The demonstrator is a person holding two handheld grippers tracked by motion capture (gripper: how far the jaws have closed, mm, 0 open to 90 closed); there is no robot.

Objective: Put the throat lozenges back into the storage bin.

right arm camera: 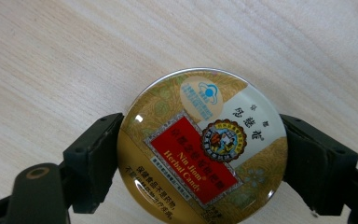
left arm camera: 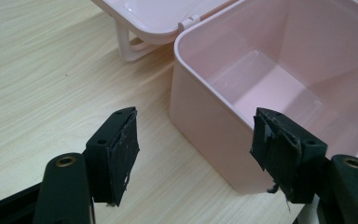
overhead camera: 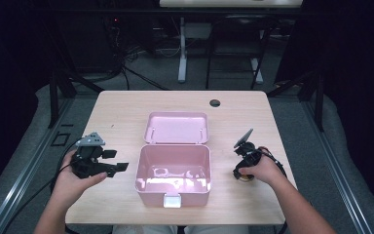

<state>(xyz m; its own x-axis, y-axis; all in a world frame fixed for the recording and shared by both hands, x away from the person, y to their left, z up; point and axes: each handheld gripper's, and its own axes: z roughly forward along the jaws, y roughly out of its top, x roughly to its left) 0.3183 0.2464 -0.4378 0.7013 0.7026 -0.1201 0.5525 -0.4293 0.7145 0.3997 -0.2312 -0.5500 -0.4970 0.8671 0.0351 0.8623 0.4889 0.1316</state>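
An open pink plastic box (overhead camera: 173, 187) stands empty at the table's middle, its hinged lid (overhead camera: 177, 127) lying flat behind it. My left gripper (overhead camera: 117, 161) is held open just left of the box; in the left gripper view its jaws (left arm camera: 196, 135) frame the box's near corner (left arm camera: 205, 116) with nothing between them. A round gold candy tin (right arm camera: 200, 144) with a red label lies on the table right of the box. My right gripper (right arm camera: 203, 154) is shut on the tin, one jaw against each side. From above, the right gripper (overhead camera: 243, 168) hides most of the tin (overhead camera: 246, 178).
The light wooden table (overhead camera: 121, 112) has a cable hole (overhead camera: 215, 103) near its far edge. Bare tabletop lies on both sides of the box. Table legs and cables stand on the floor beyond the far edge.
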